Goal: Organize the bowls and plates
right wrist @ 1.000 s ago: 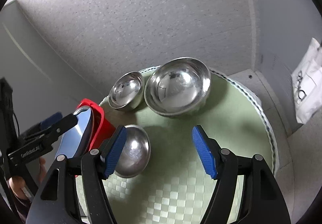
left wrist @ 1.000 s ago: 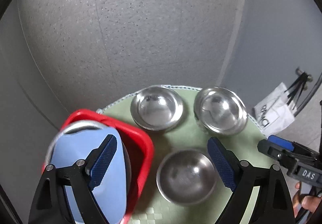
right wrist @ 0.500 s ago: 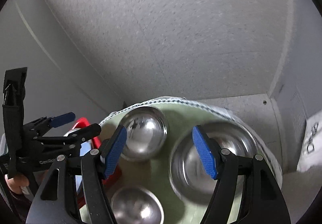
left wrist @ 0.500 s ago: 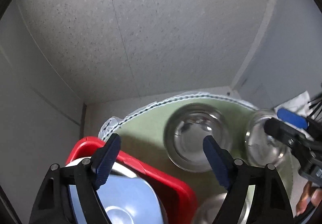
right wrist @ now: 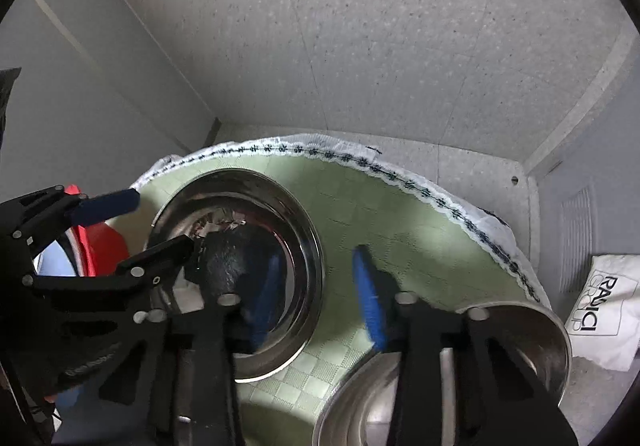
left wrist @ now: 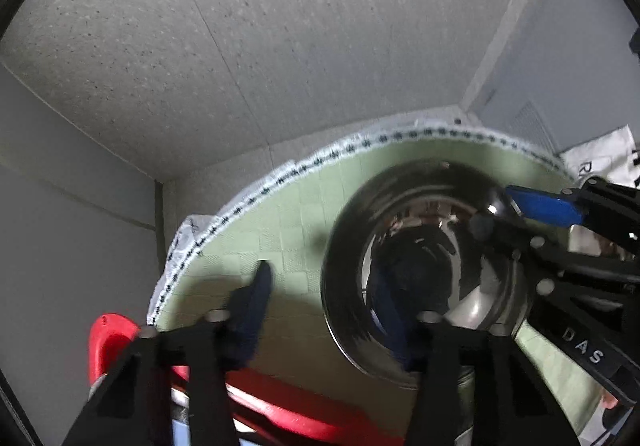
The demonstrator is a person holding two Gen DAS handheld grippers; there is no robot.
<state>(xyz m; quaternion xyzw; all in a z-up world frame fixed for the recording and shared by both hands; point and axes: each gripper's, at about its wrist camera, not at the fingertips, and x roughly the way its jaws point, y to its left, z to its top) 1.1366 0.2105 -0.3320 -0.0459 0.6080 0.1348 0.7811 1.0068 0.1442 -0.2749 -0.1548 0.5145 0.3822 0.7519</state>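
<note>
A steel bowl [left wrist: 424, 270] sits on the round green mat [left wrist: 304, 205]. My left gripper [left wrist: 324, 310] is open, its jaws astride the bowl's left rim, one pad inside. My right gripper [right wrist: 316, 294] is open and straddles the same bowl's [right wrist: 240, 270] right rim, one pad inside, one over the mat [right wrist: 380, 213]. A larger steel bowl [right wrist: 480, 374] lies under the right gripper at the lower right. Each gripper shows in the other's view, the right one [left wrist: 560, 238] and the left one [right wrist: 80, 230].
A red bin [left wrist: 280, 410] holding a blue plate stands left of the mat, also seen in the right wrist view [right wrist: 100, 242]. A white printed bag [right wrist: 604, 306] lies on the floor at the right. Grey walls close in behind.
Both grippers have moved down and in onto the back left bowl from opposite sides. The bowl now fills each view; the front bowl has dropped out of sight.
</note>
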